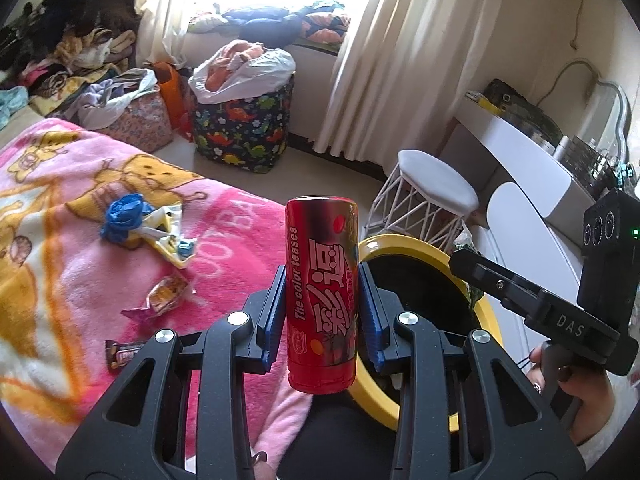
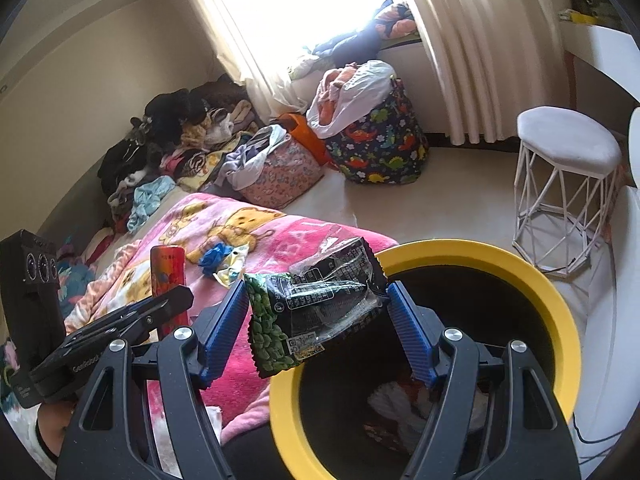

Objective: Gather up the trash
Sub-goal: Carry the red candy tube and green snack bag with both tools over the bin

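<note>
My left gripper [image 1: 322, 312] is shut on a tall red can [image 1: 322, 292], held upright between its blue pads above the edge of the pink blanket [image 1: 80, 264]. Beside it stands a yellow-rimmed black bin [image 1: 486, 312]. My right gripper [image 2: 318, 316] is shut on a crinkled green-and-black snack bag [image 2: 316, 304], which hangs over the near rim of the bin [image 2: 552, 312]. The red can [image 2: 168, 276] and left gripper show at the left in the right wrist view. On the blanket lie a blue crumpled wad [image 1: 122, 216], a yellow wrapper [image 1: 168, 240], a candy wrapper [image 1: 166, 294] and a dark bar wrapper [image 1: 122, 354].
A white wire stool [image 2: 568, 184] stands on the floor beyond the bin. A dinosaur-print bag [image 2: 380, 144] and a pink bag [image 2: 276, 176] stuffed with clothes sit near the curtain. A white desk [image 1: 520, 152] runs along the right. Some trash lies inside the bin.
</note>
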